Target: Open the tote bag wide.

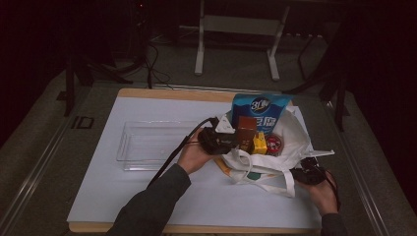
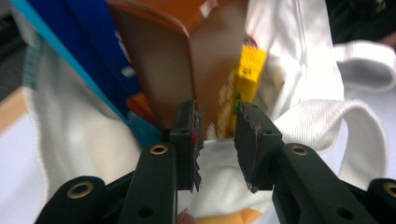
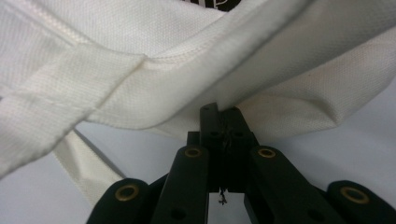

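Brown box before part-open left claw; right claw clamped on bag.

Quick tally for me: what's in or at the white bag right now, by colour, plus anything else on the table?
Blue pack: 1
Brown box: 1
Yellow box: 1
Red round item: 1
White bag: 1
Clear tray: 1
Total: 6
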`<move>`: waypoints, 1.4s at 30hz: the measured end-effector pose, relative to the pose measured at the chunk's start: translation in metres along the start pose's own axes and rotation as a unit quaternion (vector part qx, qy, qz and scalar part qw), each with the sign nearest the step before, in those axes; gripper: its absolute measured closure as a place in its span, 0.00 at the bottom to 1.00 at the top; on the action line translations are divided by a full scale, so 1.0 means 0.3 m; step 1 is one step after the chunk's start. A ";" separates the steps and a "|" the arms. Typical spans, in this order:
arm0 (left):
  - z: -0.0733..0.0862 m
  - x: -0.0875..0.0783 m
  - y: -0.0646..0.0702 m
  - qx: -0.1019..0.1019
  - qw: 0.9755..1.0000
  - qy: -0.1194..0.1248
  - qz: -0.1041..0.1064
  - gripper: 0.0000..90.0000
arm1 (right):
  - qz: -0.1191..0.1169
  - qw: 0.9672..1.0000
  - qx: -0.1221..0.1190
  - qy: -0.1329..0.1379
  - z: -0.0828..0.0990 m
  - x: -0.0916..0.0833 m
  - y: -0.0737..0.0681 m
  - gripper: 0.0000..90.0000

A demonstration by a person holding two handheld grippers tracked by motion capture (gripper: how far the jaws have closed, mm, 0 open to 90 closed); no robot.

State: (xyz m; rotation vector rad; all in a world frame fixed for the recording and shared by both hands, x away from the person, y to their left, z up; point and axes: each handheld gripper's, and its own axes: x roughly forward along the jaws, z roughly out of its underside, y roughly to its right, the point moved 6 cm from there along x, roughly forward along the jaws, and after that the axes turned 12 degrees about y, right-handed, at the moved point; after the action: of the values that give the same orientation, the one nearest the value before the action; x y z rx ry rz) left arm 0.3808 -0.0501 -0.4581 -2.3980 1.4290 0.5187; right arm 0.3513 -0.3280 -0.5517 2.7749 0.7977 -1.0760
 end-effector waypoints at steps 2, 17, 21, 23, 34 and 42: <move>0.004 0.003 0.004 0.003 1.000 -0.005 0.002 0.78 | 0.000 1.000 0.001 0.000 0.000 -0.003 -0.001 0.99; 0.104 0.075 0.049 0.038 0.997 -0.070 -0.010 0.81 | 0.012 0.998 0.006 0.065 -0.089 -0.144 0.006 0.78; 0.116 0.073 0.046 0.036 0.997 -0.073 -0.014 0.81 | 0.006 0.995 0.011 0.104 -0.133 -0.223 -0.004 0.75; 0.122 0.073 0.044 0.035 0.996 -0.075 -0.015 0.81 | 0.005 0.992 0.015 0.122 -0.155 -0.256 -0.010 0.73; 0.157 0.084 0.035 0.039 0.994 -0.093 -0.032 0.83 | 0.031 0.992 -0.009 0.120 -0.210 -0.226 -0.049 0.76; 0.192 0.096 0.023 0.029 0.993 -0.105 -0.038 0.85 | 0.074 0.994 -0.002 0.083 -0.184 -0.123 -0.010 0.78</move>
State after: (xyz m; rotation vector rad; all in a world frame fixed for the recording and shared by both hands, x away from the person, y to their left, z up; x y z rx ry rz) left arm 0.3788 -0.0509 -0.5228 -2.2652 1.2423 0.6782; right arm 0.3608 -0.3289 -0.4858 2.8953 0.5961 -0.8281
